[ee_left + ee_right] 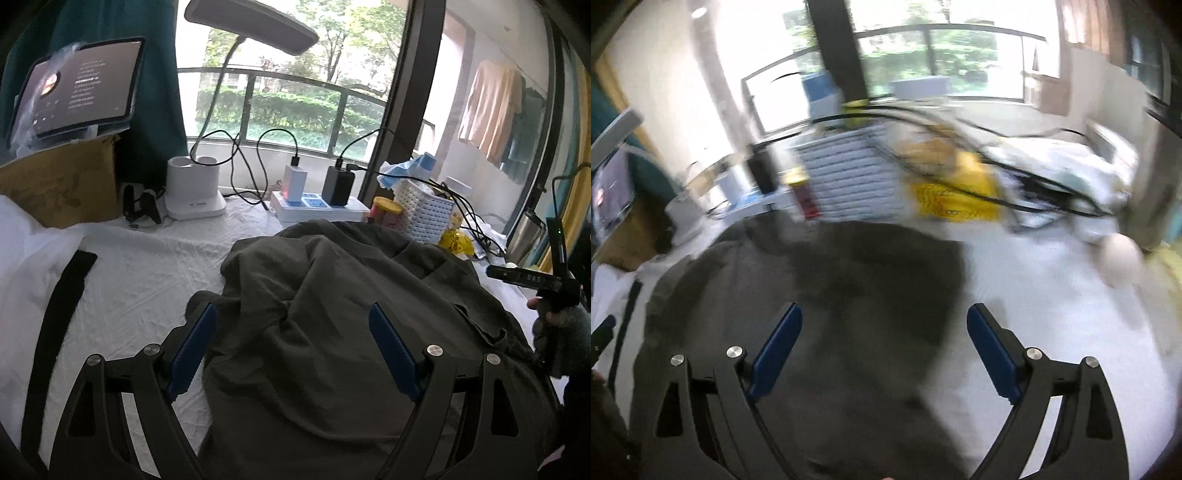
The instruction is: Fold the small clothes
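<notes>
- A dark olive shirt (pixel 332 314) of soft knit cloth lies rumpled on the surface (pixel 147 273), which is draped in a creased white sheet.
- The shirt's ribbed collar (pixel 373 247) points toward the window, with loose folds across the body.
- The left gripper (pixel 291 347) hovers over the shirt's near left part, jaws wide apart and holding nothing; its blue pads (pixel 192 350) are flat and ridged.
- The right gripper (pixel 884 347) is likewise spread wide and empty, above the shirt's (pixel 827 295) right edge; this view is motion-blurred.
- A flat black strap (pixel 55 325) lies on the sheet, left of the shirt.
- Behind the shirt stand a white perforated basket (pixel 428 210), a white power strip (pixel 317 210) with boxy chargers, and a cardboard box (pixel 62 181).
</notes>
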Tool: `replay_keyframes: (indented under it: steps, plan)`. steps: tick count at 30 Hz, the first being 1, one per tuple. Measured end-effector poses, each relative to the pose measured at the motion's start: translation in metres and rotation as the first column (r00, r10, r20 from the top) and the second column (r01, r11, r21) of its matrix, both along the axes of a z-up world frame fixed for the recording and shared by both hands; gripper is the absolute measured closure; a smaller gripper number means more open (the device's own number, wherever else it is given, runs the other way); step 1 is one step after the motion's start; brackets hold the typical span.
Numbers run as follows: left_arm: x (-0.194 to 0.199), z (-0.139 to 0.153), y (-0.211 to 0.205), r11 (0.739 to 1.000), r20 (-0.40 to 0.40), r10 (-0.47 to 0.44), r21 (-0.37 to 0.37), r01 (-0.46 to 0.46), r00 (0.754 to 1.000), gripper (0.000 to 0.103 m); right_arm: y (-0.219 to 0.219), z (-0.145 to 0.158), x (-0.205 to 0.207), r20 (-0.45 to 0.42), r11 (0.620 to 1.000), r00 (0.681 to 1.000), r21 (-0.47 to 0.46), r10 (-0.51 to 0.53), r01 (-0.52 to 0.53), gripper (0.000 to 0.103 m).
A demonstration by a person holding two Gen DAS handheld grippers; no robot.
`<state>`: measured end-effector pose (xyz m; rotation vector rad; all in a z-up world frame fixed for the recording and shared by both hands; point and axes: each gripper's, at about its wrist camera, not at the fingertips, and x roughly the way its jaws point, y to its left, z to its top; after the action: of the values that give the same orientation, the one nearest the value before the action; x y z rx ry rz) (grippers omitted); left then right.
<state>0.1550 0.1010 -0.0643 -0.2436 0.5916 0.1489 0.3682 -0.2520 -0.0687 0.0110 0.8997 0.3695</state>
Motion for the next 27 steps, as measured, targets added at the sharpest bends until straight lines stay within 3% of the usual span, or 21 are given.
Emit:
replay_keyframes:
  steps: [4,5,7,15,17,19,21,23,27]
  plan:
    - [0.006,0.003,-0.008,1.000,-0.004,-0.004,0.031,0.004,1.000,0.016,-0.023,-0.004,0.018,-0.010,0.999,1.000,-0.035,-0.018,0.018,0.015]
    - [0.008,0.003,-0.009,0.999,-0.004,0.002,0.039,-0.002,1.000,0.016,-0.023,-0.005,0.021,-0.008,0.999,1.000,-0.045,-0.007,0.007,0.024]
    - [0.013,0.004,-0.010,0.999,-0.002,0.017,0.052,-0.016,1.000,0.016,-0.023,-0.008,0.030,-0.025,0.998,0.999,-0.054,0.025,-0.026,0.031]
    - [0.037,0.005,-0.015,0.996,-0.026,0.040,0.081,-0.038,0.999,0.016,-0.001,-0.028,0.059,-0.074,0.997,0.996,-0.045,0.055,-0.058,0.031]
    - [0.041,0.005,-0.017,0.996,-0.031,0.043,0.084,-0.040,0.999,0.016,0.007,-0.033,0.064,-0.088,0.996,0.993,-0.040,0.080,-0.084,0.046]
    - [0.045,0.003,-0.018,0.996,-0.040,0.045,0.084,-0.042,0.998,0.016,0.015,-0.039,0.068,-0.099,0.993,0.989,-0.043,0.106,-0.111,0.047]
    - [0.048,0.000,-0.020,0.995,-0.052,0.044,0.087,-0.039,0.998,0.016,0.024,-0.040,0.067,-0.081,0.988,0.989,-0.078,0.127,-0.133,0.061]
    - [0.050,-0.001,-0.022,0.995,-0.060,0.041,0.092,-0.035,0.997,0.016,0.028,-0.040,0.066,-0.077,0.986,0.986,-0.066,0.151,-0.156,0.097]
    - [0.054,-0.003,-0.027,0.995,-0.071,0.029,0.100,-0.022,0.997,0.016,0.025,-0.039,0.069,-0.045,0.985,0.987,-0.067,0.154,-0.156,0.099]
